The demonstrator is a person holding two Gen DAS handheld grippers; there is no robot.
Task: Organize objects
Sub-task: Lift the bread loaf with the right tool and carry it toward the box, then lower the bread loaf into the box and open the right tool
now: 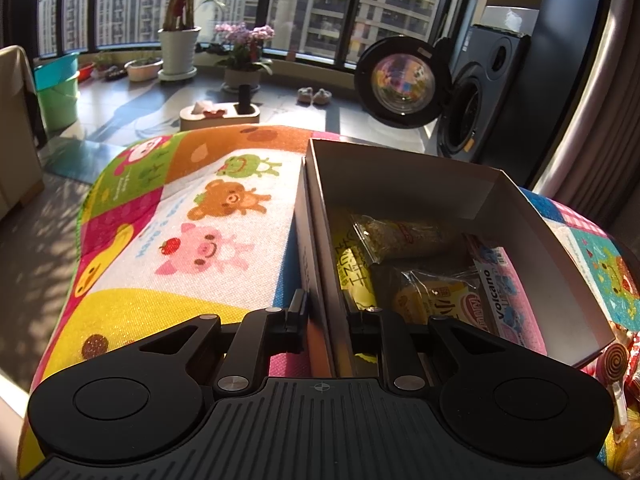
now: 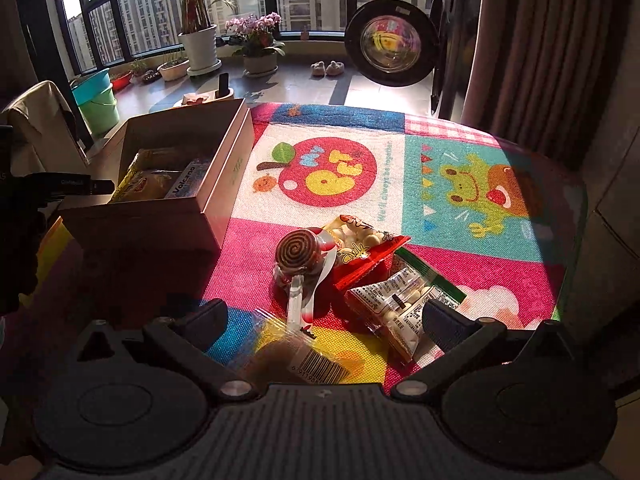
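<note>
An open cardboard box [image 1: 400, 176] stands on the cartoon-print tablecloth [image 1: 208, 240] and holds several snack packets, among them a pink Volcano pack [image 1: 508, 296]. My left gripper [image 1: 326, 312] is shut on the box's near left wall, one finger outside and one inside. In the right wrist view the box [image 2: 168, 236] is at the left. My right gripper [image 2: 324, 316] is open and hovers low over loose snacks: a spiral lollipop [image 2: 296, 252], a red packet [image 2: 360, 244], a clear packet of white candies [image 2: 400, 304] and a barcode packet [image 2: 316, 364] nearest the fingers.
The round table's edge [image 2: 576, 208] curves away on the right, beside a curtain [image 2: 532, 60]. Behind the table are a washing machine with its door [image 2: 390, 50] swung open, potted plants [image 2: 200, 44] and a green bucket [image 2: 98, 104] on the floor.
</note>
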